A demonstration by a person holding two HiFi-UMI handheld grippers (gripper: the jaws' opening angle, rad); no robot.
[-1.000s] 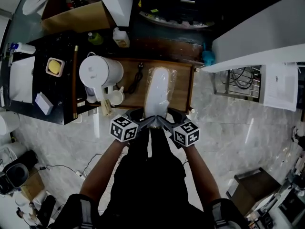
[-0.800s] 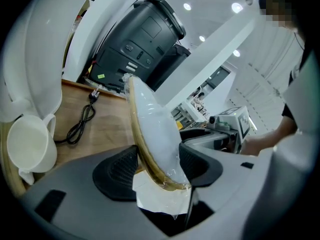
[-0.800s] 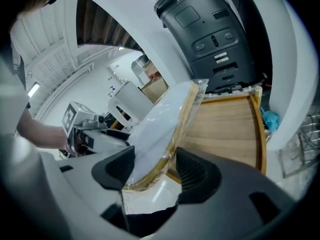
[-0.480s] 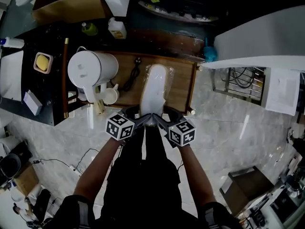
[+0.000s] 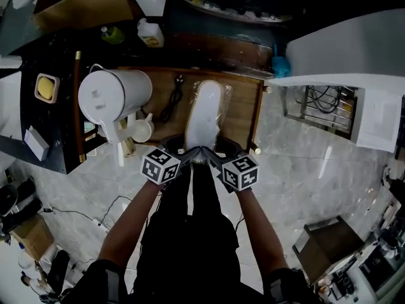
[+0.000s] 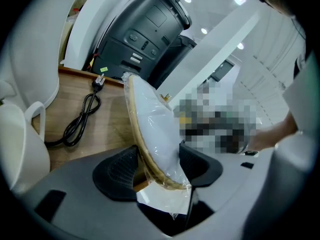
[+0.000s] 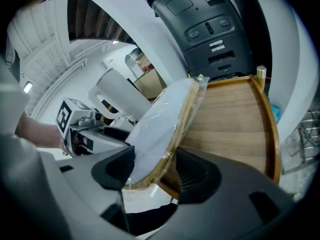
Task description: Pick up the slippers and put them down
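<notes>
The wooden worktop (image 5: 243, 116) carries a white electric kettle (image 5: 114, 97) at its left. The plastic-wrapped pair of slippers (image 5: 205, 113) stretches over its middle, turned on edge. The left hand-held gripper (image 6: 159, 166) and the right hand-held gripper (image 7: 155, 171) both pinch its near end. A black power cord (image 5: 169, 103) lies between kettle and slippers.

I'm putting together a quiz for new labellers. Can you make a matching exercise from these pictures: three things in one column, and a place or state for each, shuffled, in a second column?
Column one:
1. wrapped slippers
2. black cord
3. white jug

Column two:
A. stands at the left side of the wooden tray
B. clamped at the near end by the left gripper and the right gripper
C. lies loose on the wood between the other two

Pairs: 1-B, 2-C, 3-A
</notes>
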